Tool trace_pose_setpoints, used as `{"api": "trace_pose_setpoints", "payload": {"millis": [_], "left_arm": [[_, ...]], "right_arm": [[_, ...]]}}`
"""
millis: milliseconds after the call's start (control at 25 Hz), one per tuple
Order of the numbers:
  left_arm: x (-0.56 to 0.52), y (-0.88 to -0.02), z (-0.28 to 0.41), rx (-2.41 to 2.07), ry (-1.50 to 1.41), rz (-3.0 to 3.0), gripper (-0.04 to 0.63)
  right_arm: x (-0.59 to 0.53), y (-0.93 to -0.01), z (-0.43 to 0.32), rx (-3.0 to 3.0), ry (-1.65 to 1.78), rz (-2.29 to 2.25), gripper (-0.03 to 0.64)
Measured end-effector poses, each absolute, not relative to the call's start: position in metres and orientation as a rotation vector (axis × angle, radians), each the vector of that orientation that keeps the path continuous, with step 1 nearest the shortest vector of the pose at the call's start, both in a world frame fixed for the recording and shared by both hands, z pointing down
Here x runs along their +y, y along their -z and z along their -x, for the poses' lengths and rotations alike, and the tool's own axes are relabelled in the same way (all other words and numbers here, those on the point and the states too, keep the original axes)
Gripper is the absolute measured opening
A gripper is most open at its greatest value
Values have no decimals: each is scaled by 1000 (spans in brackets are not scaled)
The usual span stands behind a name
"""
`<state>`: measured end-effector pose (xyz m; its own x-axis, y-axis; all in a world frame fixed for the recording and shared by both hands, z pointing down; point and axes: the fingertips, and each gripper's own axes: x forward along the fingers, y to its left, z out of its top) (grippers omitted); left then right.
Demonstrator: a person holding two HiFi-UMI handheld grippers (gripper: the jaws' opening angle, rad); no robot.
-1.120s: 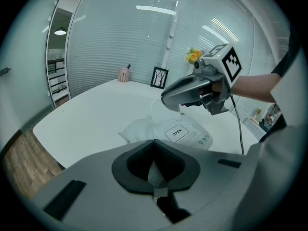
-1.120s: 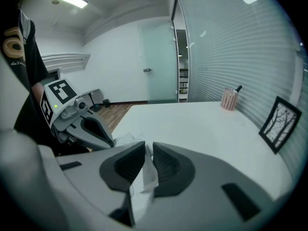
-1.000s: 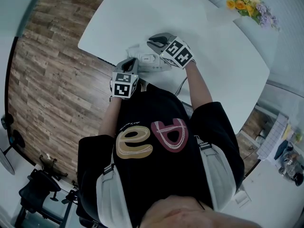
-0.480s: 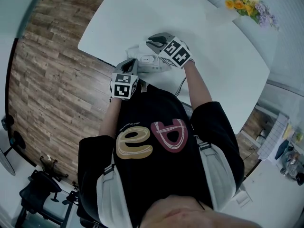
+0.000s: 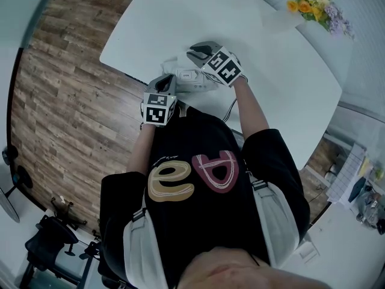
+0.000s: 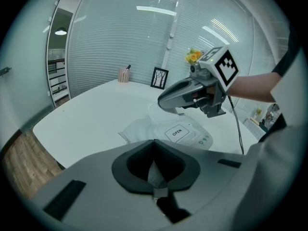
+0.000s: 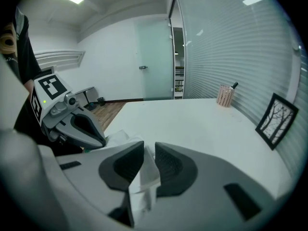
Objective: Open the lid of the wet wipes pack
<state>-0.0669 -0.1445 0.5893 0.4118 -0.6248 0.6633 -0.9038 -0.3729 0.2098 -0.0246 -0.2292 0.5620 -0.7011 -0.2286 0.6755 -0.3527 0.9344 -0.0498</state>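
White OPEN label (image 6: 176,133), left gripper view

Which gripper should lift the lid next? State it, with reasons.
Right. The right gripper pinches a white flap at the far end of the pack, by the OPEN lid. The left gripper is shut on the pack's near edge, best kept anchoring it.
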Motion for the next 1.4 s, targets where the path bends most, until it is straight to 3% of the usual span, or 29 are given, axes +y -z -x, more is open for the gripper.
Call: {"api": "trace_pose_setpoints", "payload": {"millis": [560,840,1400], "left_arm": [[-146,-589,67,-1283,-647,-2116,17],[-144,-588,66,-1285,-633,-2114,17],[-145,-590,69,-1287,-622,-2109,17]], "right_arm": [[-232,-564,21,-2366,-292,-472,75],[-233,-549,11,-2439,-418,-545,146],[-230,-516,-5,-2597,-578,-694,167]]}}
